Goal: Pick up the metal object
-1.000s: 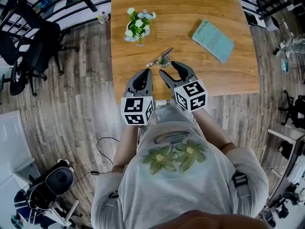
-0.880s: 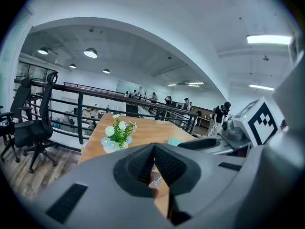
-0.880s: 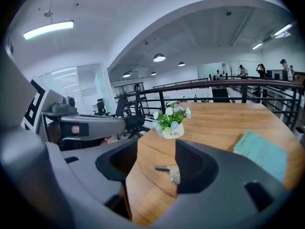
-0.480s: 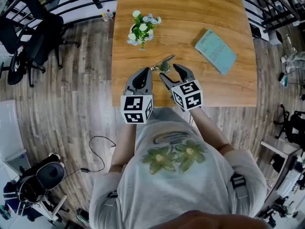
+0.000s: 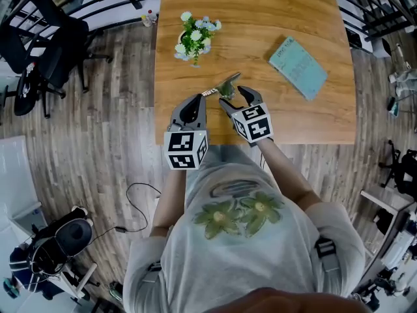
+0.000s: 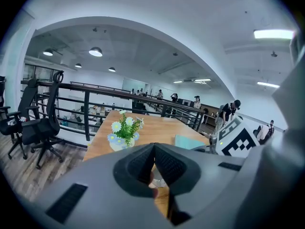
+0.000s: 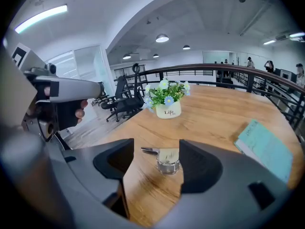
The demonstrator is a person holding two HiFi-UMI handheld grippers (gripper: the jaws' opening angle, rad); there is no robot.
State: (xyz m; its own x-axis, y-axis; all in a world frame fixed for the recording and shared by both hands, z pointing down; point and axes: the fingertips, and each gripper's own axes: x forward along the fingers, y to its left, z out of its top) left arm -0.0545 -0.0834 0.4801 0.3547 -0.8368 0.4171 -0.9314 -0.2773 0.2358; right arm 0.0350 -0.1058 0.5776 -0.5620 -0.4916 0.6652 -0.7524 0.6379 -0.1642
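Right claw (image 5: 233, 97) is sitting nearer the metal object (image 5: 225, 85) than before; object lying on worktop (image 5: 273, 5), framed untouched by its opening jaws. Advising centring on body before closing. Left claw (image 5: 195, 102) pinched together, empty

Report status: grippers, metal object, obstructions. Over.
Right gripper jaws opening, nothing gripped. Left gripper shut, empty. Metal object on table, just ahead of right jaws. Path clear.

Silver metal object (image 7: 167, 161); teal book (image 5: 298, 67) (white-blue flowers (image 5: 195, 36)); tan woodgrain table (image 5: 260, 12).
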